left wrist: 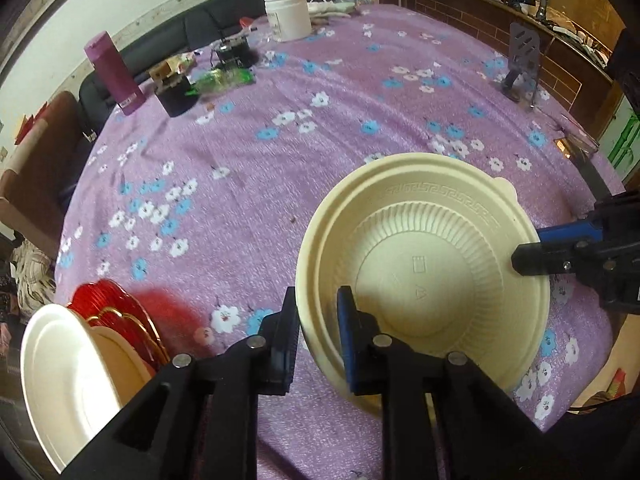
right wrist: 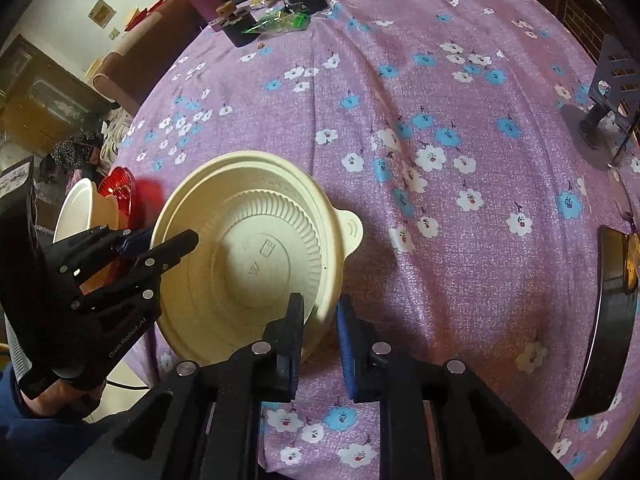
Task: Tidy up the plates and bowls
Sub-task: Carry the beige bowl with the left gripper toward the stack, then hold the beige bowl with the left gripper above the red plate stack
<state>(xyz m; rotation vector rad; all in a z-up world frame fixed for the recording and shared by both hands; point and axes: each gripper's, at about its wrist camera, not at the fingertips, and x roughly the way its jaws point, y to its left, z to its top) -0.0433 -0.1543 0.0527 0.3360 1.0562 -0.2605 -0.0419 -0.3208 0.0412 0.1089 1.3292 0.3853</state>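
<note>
- Cream bowl stack (left wrist: 420, 264) sits near the surface (left wrist: 280, 140) edge, tilted.
- Left gripper (left wrist: 318, 332) fingers clamp its near rim.
- Right gripper (right wrist: 320, 336) fingers pinch the opposite rim.
- Risk: uneven lifting could separate nested bowls or slip the thin rim.

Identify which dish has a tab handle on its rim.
The large cream bowl at centre; the white plate and red plates at the left edge show no tab.

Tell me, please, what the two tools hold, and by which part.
Both hold the cream bowl by its rim, on opposite sides: the left tool pinches one edge, the right tool the other.
</note>
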